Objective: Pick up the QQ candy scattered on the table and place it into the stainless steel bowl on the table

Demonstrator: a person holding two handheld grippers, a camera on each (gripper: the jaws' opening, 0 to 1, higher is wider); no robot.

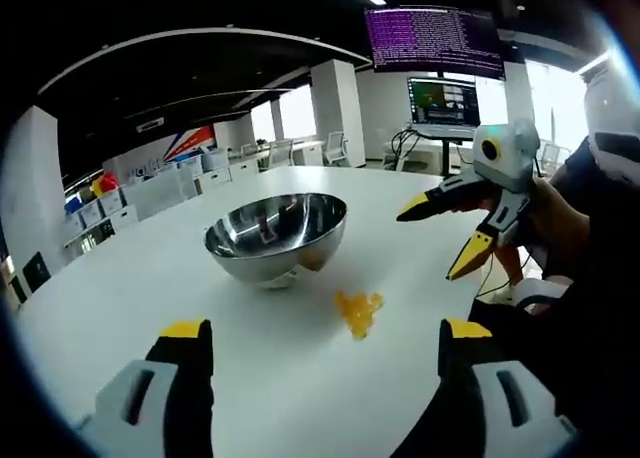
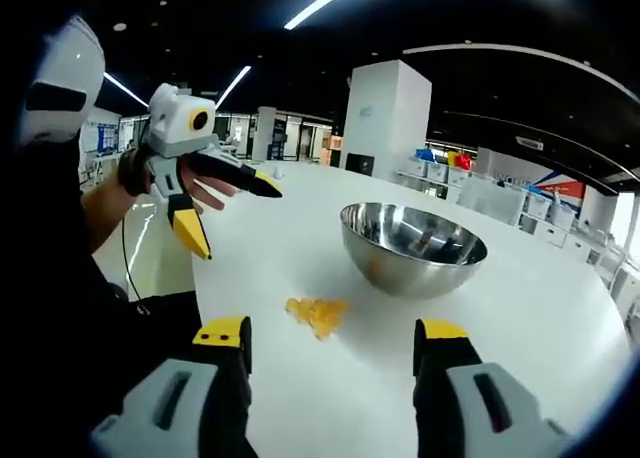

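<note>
Both grippers' fingers [image 1: 187,350] spread, seemingly empty, above candy [image 1: 358,311] beside bowl [image 1: 276,236].

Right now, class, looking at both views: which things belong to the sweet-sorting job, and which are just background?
Part of the job:
- yellow sweets, in a clump on the table
- steel bowl, upright beside them
- left gripper, open
- right gripper, open

Just background:
- two screens on a stand
- white pillar
- chairs further back
</note>
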